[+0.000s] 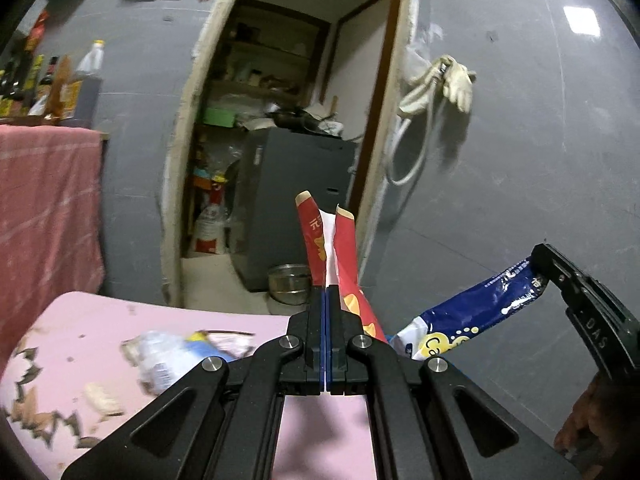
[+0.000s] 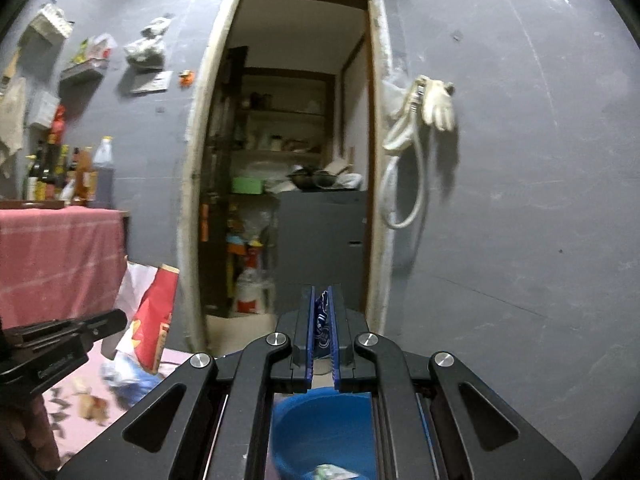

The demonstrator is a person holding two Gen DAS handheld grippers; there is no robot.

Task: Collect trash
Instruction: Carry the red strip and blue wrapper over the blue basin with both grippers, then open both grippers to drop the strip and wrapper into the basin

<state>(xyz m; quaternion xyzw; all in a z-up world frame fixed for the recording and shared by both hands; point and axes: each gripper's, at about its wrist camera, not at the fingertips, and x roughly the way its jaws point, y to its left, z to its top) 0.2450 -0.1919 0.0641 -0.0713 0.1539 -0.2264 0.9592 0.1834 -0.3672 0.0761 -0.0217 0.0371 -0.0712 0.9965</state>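
My left gripper (image 1: pixel 325 292) is shut on a red snack wrapper (image 1: pixel 320 240) that sticks up past its tips, raised above the pink table (image 1: pixel 100 320). The same red wrapper (image 2: pixel 154 320) shows at the left of the right wrist view, beside the left gripper (image 2: pixel 116 320). My right gripper (image 2: pixel 322 300) is shut on a blue snack wrapper (image 2: pixel 321 328); in the left wrist view the blue wrapper (image 1: pixel 472 312) hangs from the right gripper (image 1: pixel 538 262). A blue bin (image 2: pixel 320 428) with some trash in it sits below the right gripper.
On the pink table lie a crumpled plastic bottle (image 1: pixel 160 356), nut shells (image 1: pixel 32 412) and scraps. A red-cloth-covered table (image 1: pixel 44 200) with bottles stands left. Ahead is a doorway (image 1: pixel 288 140) with a grey cabinet (image 1: pixel 292 208) and a metal bowl (image 1: pixel 288 282). Gloves (image 1: pixel 452 80) hang on the wall.
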